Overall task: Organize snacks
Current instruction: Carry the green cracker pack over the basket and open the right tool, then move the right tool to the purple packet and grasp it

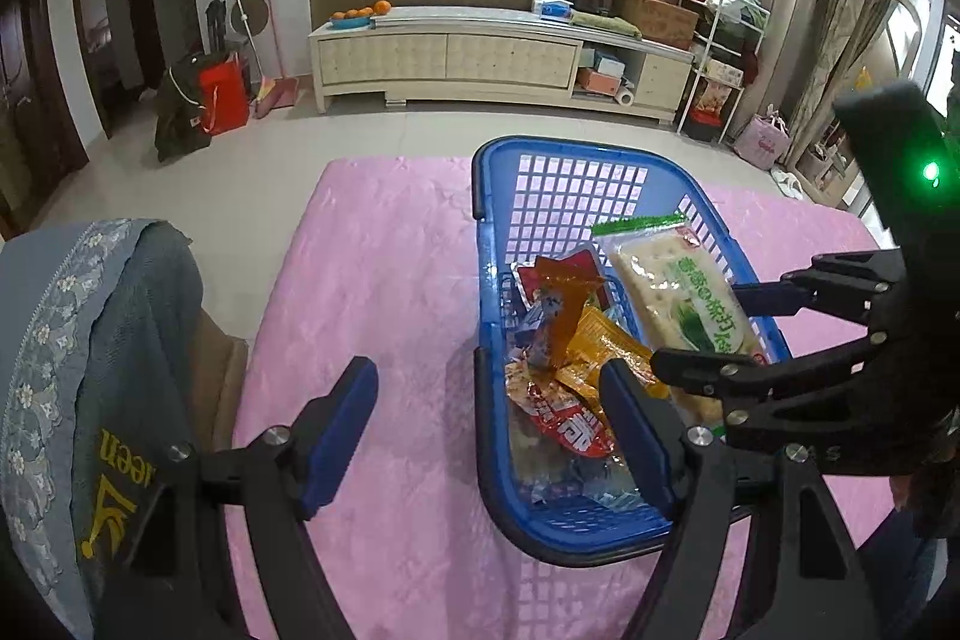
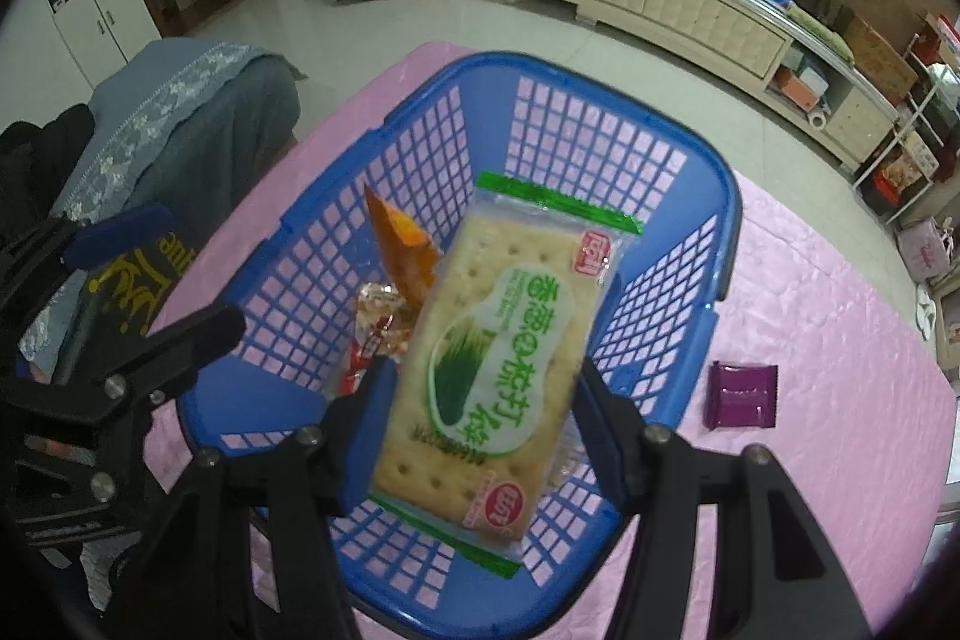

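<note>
A blue plastic basket (image 1: pixel 498 196) stands on the pink tablecloth (image 1: pixel 390 292) and holds several snack packets, among them an orange one (image 1: pixel 606 340) and a red one (image 1: pixel 570 424). My right gripper (image 2: pixel 480 424) is shut on a cracker pack (image 2: pixel 498 340) with green print and holds it over the basket (image 2: pixel 420 100); it also shows in the left wrist view (image 1: pixel 678 292). My left gripper (image 1: pixel 492 430) is open and empty, its right finger over the basket's near left rim. A purple snack packet (image 2: pixel 743 396) lies on the cloth right of the basket.
A chair with a blue-grey cover (image 1: pixel 90 340) stands at the table's left edge. A long white TV cabinet (image 1: pixel 480 58) lines the far wall across bare floor. Shelves and bags (image 1: pixel 720 58) crowd the far right.
</note>
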{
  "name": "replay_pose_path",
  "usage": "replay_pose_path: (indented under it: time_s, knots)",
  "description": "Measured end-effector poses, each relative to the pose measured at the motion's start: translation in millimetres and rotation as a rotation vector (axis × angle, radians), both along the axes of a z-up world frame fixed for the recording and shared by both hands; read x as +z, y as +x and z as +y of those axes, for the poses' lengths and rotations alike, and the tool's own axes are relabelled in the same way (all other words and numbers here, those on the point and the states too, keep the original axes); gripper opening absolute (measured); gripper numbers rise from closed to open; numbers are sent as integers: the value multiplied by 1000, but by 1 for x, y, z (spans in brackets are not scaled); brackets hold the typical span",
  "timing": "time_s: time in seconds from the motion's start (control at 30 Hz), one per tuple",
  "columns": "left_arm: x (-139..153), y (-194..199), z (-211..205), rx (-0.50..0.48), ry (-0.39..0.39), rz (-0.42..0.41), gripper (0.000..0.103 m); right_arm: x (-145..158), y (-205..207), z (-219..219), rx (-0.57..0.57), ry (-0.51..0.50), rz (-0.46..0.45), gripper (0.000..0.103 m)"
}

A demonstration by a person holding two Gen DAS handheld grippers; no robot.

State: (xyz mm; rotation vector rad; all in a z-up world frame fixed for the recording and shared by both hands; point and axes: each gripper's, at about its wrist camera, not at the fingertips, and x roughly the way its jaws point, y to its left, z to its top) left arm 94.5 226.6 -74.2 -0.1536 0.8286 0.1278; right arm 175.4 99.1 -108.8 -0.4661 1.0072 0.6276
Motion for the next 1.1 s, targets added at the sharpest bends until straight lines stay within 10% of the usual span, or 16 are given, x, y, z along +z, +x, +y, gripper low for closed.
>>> replay_pose_path:
  time_s: [0.53,1.1]
  knots:
    - [-1,2,0,18,0,19,74,4,-4,-13,-8,11,-14,65]
    - [29,23,-43,-84,14,0,75,63,13,-94,-96,143,-88,90]
